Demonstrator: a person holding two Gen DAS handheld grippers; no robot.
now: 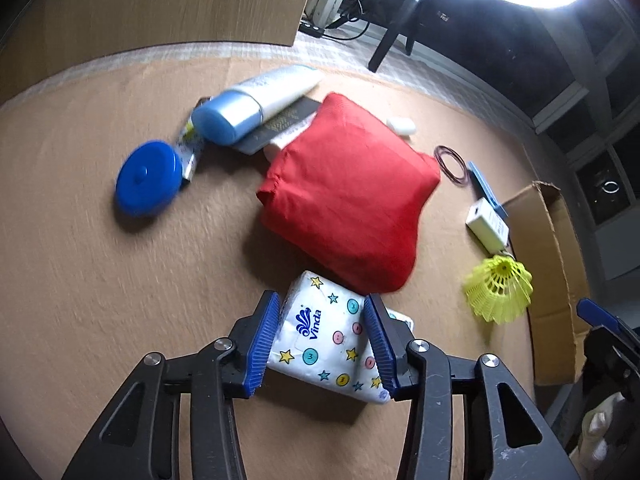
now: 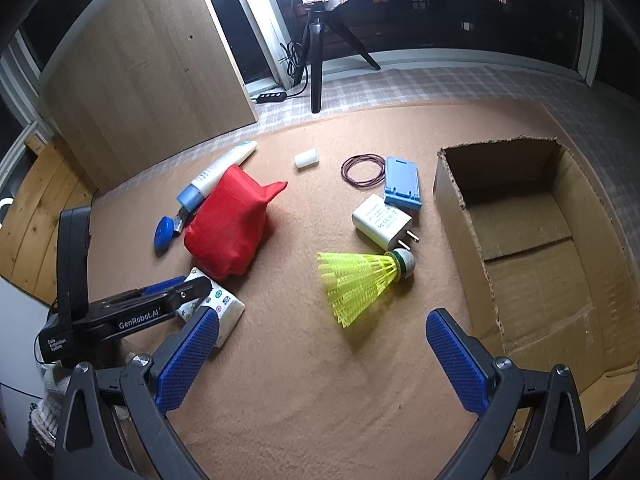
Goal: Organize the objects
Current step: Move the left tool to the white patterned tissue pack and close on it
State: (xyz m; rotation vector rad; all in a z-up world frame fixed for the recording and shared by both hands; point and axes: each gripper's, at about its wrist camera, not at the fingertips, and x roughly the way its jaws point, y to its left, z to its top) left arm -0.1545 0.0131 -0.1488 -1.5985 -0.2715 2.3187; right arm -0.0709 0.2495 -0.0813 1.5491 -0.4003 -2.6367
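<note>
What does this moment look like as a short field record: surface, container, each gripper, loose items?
surface: tan mat
container: cardboard box, open, nothing visible inside
left gripper: pads against tissue pack
right gripper: open, nothing between pads
loose items: red bag, yellow shuttlecock, white charger, blue disc

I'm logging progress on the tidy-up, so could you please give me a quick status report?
Left gripper jaws around white star-printed tissue pack. Right gripper open, empty. Red cloth bag touching pack. Cardboard box empty.
</note>
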